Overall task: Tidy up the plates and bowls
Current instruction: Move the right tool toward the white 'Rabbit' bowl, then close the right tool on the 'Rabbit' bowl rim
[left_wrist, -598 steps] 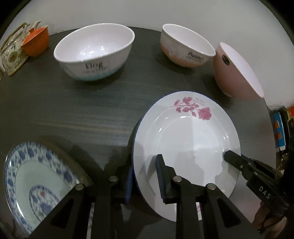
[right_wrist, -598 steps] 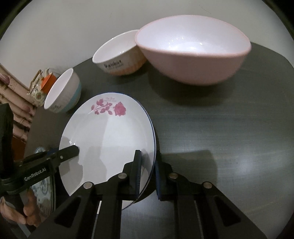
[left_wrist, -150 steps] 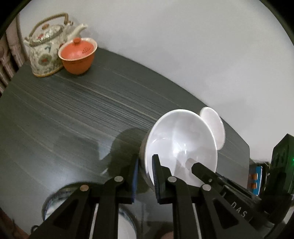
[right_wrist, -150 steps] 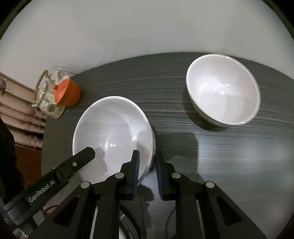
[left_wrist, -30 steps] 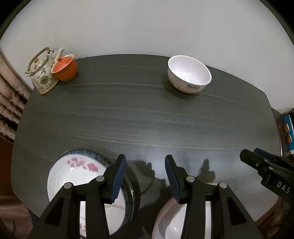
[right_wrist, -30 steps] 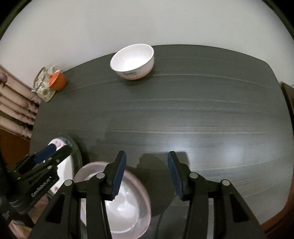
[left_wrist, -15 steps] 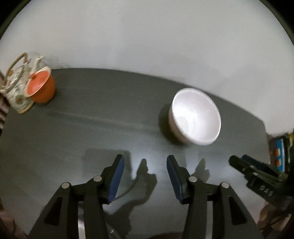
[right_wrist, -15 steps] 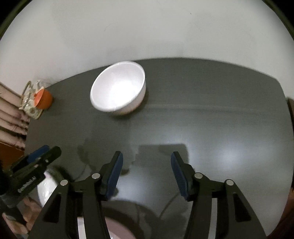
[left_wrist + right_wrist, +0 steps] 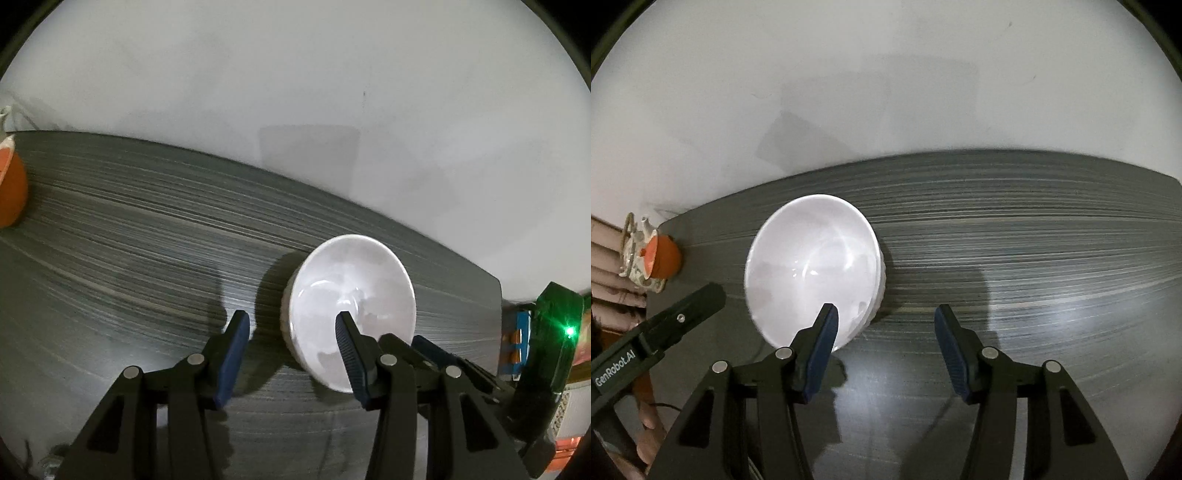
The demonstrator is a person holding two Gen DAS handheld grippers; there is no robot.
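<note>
Your left gripper (image 9: 291,334) is open and holds nothing. Its jaws straddle the left rim of the bowl (image 9: 351,314): the left finger sits outside the wall over the table (image 9: 129,266), the right finger hangs over the inside. Nothing touches yet, as far as the left view shows. If you close from here with the fingers too shallow, the pads will likely catch only the lip, and the glossy rim may slip out or the bowl may tip toward you. Coming down too hard could knock the outer finger into the wall and skid the bowl right, toward the table's edge.

Your right gripper (image 9: 884,330) is also open and empty. Its jaws straddle the right rim from the other side, left finger over the inside, right finger over bare table. Whether either pad touches the rim I cannot tell. Its jaws have just been opening, as have the left's, with only the rim between them. The main risk is uneven timing: if one side pinches and lifts before the other, the bowl will tilt and could drop and chip.

The bowl stands upright, alone, near the far edge of the dark table, right of centre in the left view. It is white and shiny inside, empty, with a pale outer wall. An orange cup (image 9: 663,256) and a teapot (image 9: 633,251) sit well apart at the far left corner.
</note>
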